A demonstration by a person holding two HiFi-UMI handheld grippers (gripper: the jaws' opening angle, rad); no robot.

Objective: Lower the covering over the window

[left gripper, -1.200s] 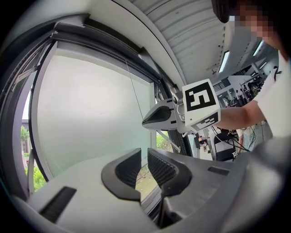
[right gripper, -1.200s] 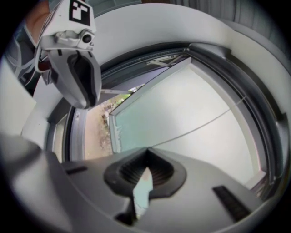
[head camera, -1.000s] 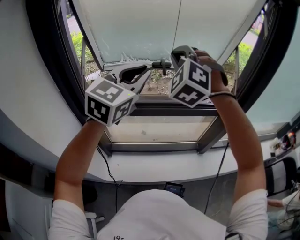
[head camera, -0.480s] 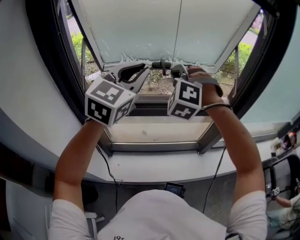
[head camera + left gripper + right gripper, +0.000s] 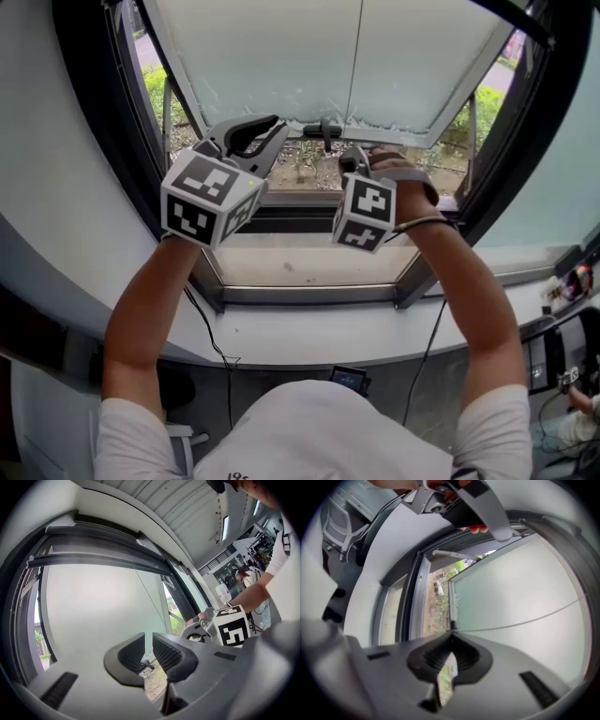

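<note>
Window blind (image 5: 281, 56) partly down; my right gripper (image 5: 451, 637) pinched closed at its lower edge, left gripper (image 5: 148, 640) narrowly parted, empty.

Soft daylight glows through the pale blind (image 5: 281, 56); the dark window frame (image 5: 103, 141) sits in shade. Both gripper views bend hard toward black, blurred corners.

A white curved ledge (image 5: 309, 339) is seen under the window frame (image 5: 309, 294). Just above the ledge, a pale inner sill (image 5: 356, 265) is set within that frame, and a small dark speck (image 5: 288, 266) is seen on it. The ledge is crossed by two black cables, one (image 5: 208, 323) at its left and one (image 5: 438, 337) at its right. Grey floor (image 5: 272, 394) is seen below the ledge, along with a small dark device (image 5: 348, 377).
</note>
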